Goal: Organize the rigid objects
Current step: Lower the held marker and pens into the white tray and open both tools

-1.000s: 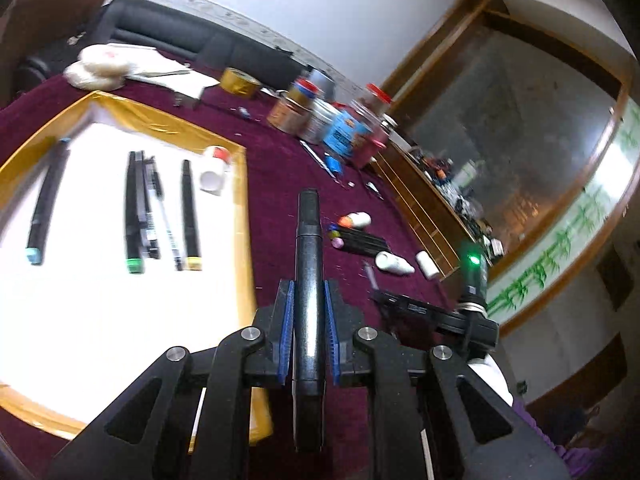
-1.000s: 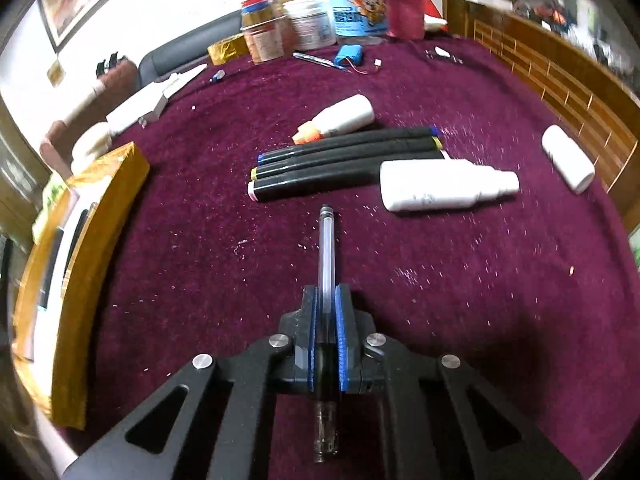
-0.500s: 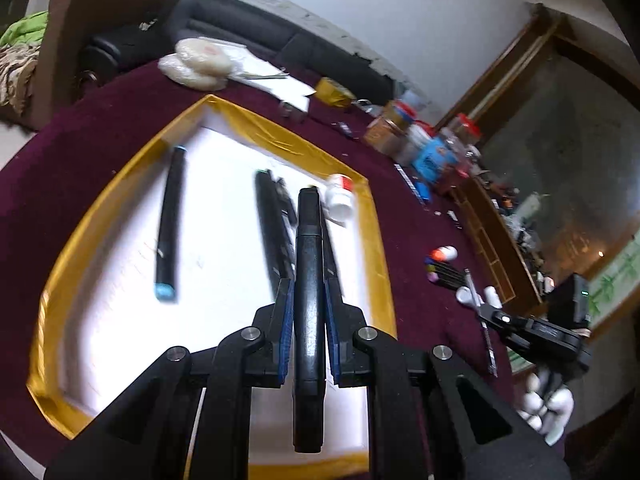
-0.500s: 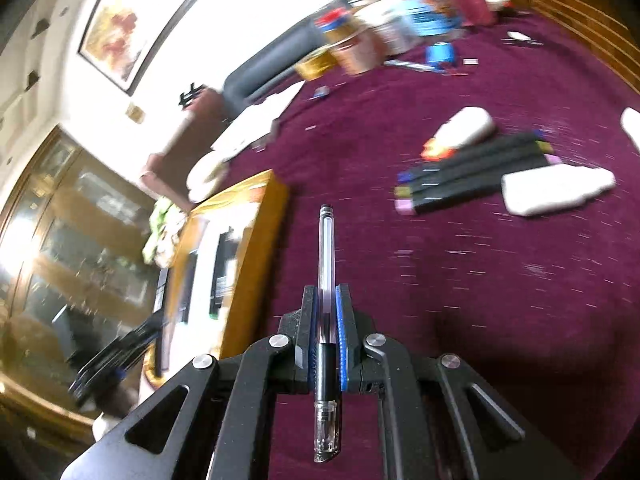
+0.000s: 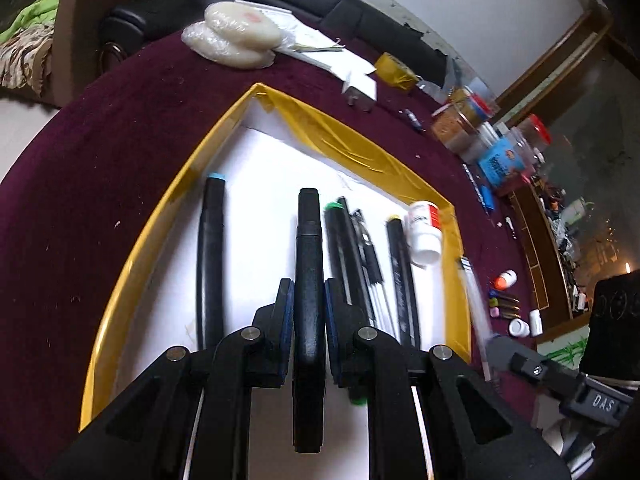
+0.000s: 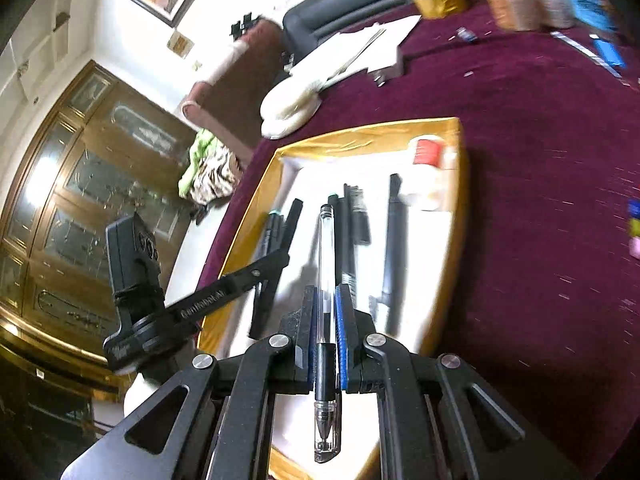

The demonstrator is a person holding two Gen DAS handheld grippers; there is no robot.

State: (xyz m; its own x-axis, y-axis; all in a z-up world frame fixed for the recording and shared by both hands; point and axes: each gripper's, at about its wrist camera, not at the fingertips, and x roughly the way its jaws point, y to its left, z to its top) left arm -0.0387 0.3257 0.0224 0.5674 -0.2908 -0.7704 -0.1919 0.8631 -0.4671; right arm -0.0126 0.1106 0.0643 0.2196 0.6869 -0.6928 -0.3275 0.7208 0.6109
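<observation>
My left gripper [image 5: 308, 292] is shut on a thick black marker [image 5: 308, 240], held over the white floor of the gold-rimmed tray [image 5: 352, 136]. Several black markers lie in the tray: one with a blue cap [image 5: 210, 248], one with a green cap [image 5: 340, 248], one with a yellow cap [image 5: 402, 272]. A small white bottle with a red label [image 5: 425, 228] lies in the tray's far right corner. My right gripper [image 6: 326, 300] is shut on a clear ballpoint pen [image 6: 326, 264], above the near part of the same tray [image 6: 460, 208]. The left gripper [image 6: 276, 272] shows at the left of the right wrist view.
Dark red cloth [image 6: 540, 160] covers the table. Jars and tubs [image 5: 480, 128], a gold tape roll [image 5: 394, 72], papers [image 5: 340, 60] and a bagged white disc [image 5: 236, 36] sit at the far side. More markers and small bottles [image 5: 508, 300] lie right of the tray.
Both grippers have swung from the loose items on the cloth to above the tray, each still holding its pen. The left one now hangs lower over the tray floor.
</observation>
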